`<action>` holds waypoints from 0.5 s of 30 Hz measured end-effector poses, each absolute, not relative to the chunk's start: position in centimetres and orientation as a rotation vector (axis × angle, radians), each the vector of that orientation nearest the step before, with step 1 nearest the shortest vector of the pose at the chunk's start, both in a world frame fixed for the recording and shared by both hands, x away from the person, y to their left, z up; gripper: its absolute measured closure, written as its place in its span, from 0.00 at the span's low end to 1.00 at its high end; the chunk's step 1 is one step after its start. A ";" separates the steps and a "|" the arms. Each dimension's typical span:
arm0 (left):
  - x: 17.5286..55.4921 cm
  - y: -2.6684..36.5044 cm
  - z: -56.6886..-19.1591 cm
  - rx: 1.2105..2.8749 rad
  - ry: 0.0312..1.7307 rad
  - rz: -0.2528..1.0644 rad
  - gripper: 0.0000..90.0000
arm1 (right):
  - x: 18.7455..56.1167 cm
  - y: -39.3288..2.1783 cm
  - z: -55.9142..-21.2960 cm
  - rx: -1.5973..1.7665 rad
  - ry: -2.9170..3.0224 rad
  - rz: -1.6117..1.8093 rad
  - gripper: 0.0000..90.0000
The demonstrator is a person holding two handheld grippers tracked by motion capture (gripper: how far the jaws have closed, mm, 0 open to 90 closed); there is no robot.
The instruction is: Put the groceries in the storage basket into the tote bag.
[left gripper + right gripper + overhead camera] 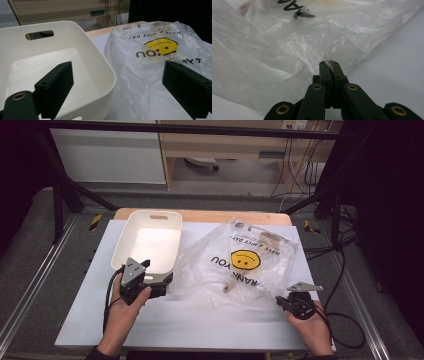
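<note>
A clear plastic bag [250,260] printed with a yellow smiley face lies crumpled on the white table top, right of a cream plastic bin [120,245]. My right gripper [280,300] is at the bag's near right corner. In the right gripper view its jaws [329,64] are shut, with a fold of the bag [287,50] pinched at their tips. My left gripper [159,272] stands open at the bin's near right corner. In the left gripper view one jaw is inside the bin [100,57] and the other is over the bag [155,62]. A small pale object [229,286] shows through the bag.
The white table top [200,320] runs to a near edge just in front of both hands. A wooden strip [225,215] borders its far side. Black cables [345,270] trail off the right side. Metal frame rails flank the table.
</note>
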State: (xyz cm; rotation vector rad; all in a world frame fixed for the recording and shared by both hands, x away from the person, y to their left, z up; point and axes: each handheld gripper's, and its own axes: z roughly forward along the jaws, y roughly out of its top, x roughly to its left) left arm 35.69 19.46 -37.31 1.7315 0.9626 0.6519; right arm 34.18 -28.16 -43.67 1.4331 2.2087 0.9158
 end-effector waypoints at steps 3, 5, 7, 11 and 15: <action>35.6 19.2 -37.4 1.738 0.957 0.650 0.11 | 34.2 -29.4 -43.8 1.453 2.182 0.908 1.00; 35.6 19.0 -37.4 1.745 0.953 0.644 0.11 | 34.2 -30.1 -43.9 1.456 2.173 0.907 1.00; 35.5 18.7 -37.5 1.751 0.949 0.640 0.11 | 34.3 -30.7 -44.0 1.463 2.160 0.909 1.00; 35.2 17.8 -37.6 1.760 0.934 0.615 0.11 | 34.5 -31.7 -44.1 1.474 2.134 0.900 1.00; 34.8 15.9 -38.2 1.808 0.895 0.591 0.11 | 34.8 -32.5 -44.3 1.490 2.114 0.883 1.00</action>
